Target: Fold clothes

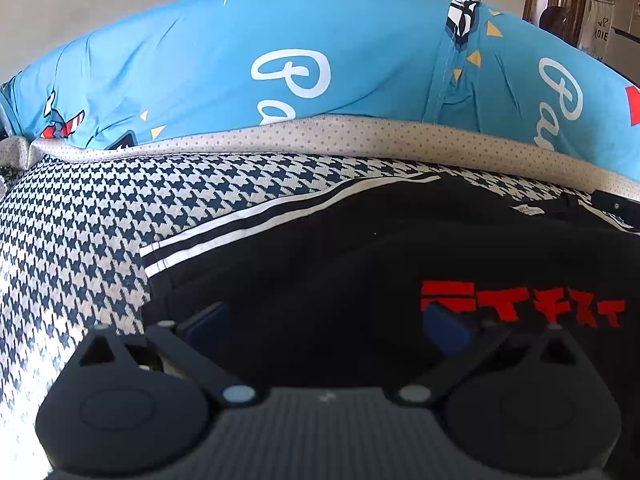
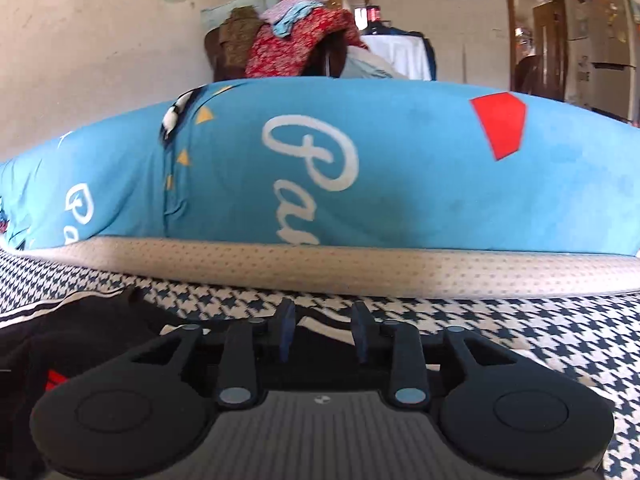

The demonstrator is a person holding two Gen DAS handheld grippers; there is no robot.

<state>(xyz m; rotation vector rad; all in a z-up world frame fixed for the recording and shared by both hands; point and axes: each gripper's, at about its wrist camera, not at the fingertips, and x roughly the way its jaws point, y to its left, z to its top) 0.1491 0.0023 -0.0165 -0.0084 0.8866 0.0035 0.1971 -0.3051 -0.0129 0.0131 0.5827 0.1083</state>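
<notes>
A black garment (image 1: 360, 248) with red printed characters and two white stripes along a sleeve lies on the houndstooth cover (image 1: 80, 216). My left gripper (image 1: 328, 328) hovers low over its chest area, open wide, with only the flat cloth below its blue pads (image 1: 448, 332). In the right wrist view the same black garment (image 2: 80, 332) lies at the left. My right gripper (image 2: 324, 328) stands partly open at the garment's right side. A striped bit of black cloth (image 2: 320, 322) shows in the gap between its fingers, and the pads do not press on it.
A long blue cushion (image 2: 360, 168) with white script and a beige dotted border (image 2: 320, 268) lies across the bed just behind the garment. Beyond it stands a chair heaped with clothes (image 2: 288, 36) against the wall. Houndstooth cover (image 2: 520, 332) extends to the right.
</notes>
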